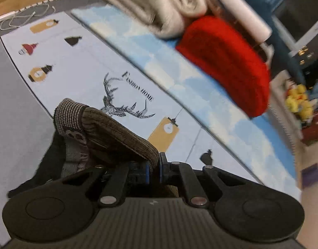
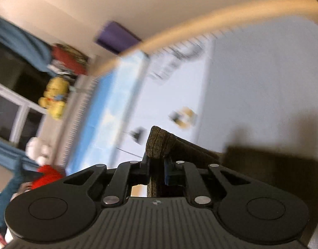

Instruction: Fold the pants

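Brown pants lifted above the deer-print mat

Both the left gripper (image 1: 154, 167) and right gripper (image 2: 156, 166) are clamped on the ribbed waistband of the pants (image 1: 109, 132), held over the mat (image 1: 86, 78); soft, heavyish cloth (likely droops), best gripped at the thick band.

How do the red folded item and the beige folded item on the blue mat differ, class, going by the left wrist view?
The red folded item is bright red; the beige folded item is pale. The red one lies nearer the camera, the beige one farther back toward the mat's far end. Both are soft and folded, resting side by side on the blue mat.
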`<state>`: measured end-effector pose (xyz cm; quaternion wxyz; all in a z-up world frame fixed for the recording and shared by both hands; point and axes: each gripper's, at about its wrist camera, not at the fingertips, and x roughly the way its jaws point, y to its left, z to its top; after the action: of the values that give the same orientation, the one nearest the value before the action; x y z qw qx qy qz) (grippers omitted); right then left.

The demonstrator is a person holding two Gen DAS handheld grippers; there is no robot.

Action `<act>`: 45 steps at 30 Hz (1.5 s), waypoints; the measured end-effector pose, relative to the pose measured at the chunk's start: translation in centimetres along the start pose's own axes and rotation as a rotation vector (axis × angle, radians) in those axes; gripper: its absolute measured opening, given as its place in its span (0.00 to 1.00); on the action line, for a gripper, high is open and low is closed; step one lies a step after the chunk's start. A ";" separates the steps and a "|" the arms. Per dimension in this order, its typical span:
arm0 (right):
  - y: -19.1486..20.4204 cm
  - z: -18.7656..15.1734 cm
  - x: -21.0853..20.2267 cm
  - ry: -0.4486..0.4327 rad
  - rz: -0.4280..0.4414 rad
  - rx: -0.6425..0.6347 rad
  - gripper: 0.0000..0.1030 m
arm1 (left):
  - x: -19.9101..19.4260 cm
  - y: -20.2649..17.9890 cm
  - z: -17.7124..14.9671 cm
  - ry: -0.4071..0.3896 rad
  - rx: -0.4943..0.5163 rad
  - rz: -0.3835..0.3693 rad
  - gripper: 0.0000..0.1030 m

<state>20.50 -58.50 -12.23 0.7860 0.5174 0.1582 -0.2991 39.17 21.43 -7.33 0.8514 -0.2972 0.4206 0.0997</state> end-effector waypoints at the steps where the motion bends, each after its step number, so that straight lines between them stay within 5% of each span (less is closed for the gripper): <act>1: -0.1 0.7 -1.4 -0.017 0.021 -0.012 0.11 | -1.0 0.9 -0.7 -0.003 0.002 -0.014 0.08; 5: -5.0 1.0 -5.4 0.009 -0.027 -0.059 0.11 | -2.1 7.0 -6.1 0.069 0.015 0.037 0.08; 9: -12.3 -2.8 -2.3 0.190 -0.279 -0.212 0.11 | 2.1 10.8 -11.5 0.189 0.129 0.210 0.09; 12: -16.6 -5.1 0.0 0.295 -0.421 -0.138 0.11 | 3.7 12.2 -13.6 0.218 0.127 0.265 0.09; 23: -13.4 -2.9 -5.0 0.198 -0.301 -0.205 0.10 | -0.2 11.1 -11.7 0.198 0.114 0.182 0.08; 26: -14.8 -2.8 -4.5 0.208 -0.345 -0.196 0.10 | -0.3 12.2 -12.1 0.209 0.106 0.185 0.08; 30: -18.0 -4.8 -2.7 0.347 -0.508 -0.163 0.10 | 1.7 13.0 -13.3 0.239 0.149 0.261 0.09; 34: -18.4 -4.3 -2.7 0.355 -0.502 -0.144 0.11 | 2.6 12.6 -13.7 0.231 0.162 0.297 0.10; 37: -19.1 -4.1 -2.5 0.363 -0.490 -0.123 0.12 | 2.1 12.4 -14.0 0.216 0.174 0.297 0.20; 39: -19.6 -3.9 -2.4 0.375 -0.480 -0.099 0.22 | 1.7 12.5 -14.3 0.228 0.159 0.312 0.68; 40: -19.8 -3.8 -2.5 0.375 -0.489 -0.087 0.29 | 1.4 12.5 -14.5 0.229 0.147 0.316 0.76; 42: -20.1 -3.5 -2.7 0.368 -0.502 -0.053 0.50 | 0.3 12.3 -15.1 0.201 0.142 0.306 0.80; 45: -20.5 -3.1 -3.4 0.362 -0.453 -0.027 0.50 | -1.2 11.1 -16.2 0.207 0.139 0.221 0.80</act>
<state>5.06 -60.46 -26.35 0.6649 0.5035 0.4112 -0.3678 23.12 20.88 -18.64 0.8057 -0.1984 0.5421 0.1323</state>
